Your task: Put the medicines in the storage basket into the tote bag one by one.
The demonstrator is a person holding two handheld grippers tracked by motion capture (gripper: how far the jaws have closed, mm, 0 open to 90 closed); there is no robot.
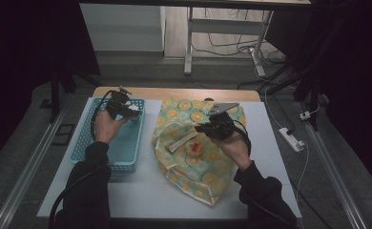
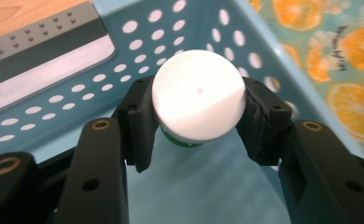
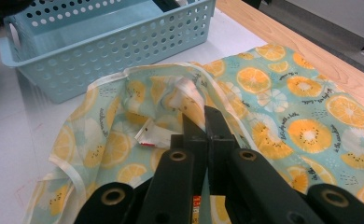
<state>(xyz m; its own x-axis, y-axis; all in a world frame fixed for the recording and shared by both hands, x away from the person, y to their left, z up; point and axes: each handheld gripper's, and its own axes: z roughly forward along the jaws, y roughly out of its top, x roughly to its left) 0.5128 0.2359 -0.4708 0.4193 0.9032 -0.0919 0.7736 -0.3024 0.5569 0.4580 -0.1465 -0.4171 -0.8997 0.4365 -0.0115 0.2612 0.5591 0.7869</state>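
Cloth bag: orange-print bag lies lower centre of the high view on the desk.
Right hand-held gripper: jaws pressed together, pinching the bag's rim.
Left hand-held gripper: clamped on a white-lidded jar.
Basket: blue basket at left, the jar held over it.

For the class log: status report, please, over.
Left gripper shut on white-capped jar over blue basket. Right gripper shut above orange-print bag. Nothing blocking.
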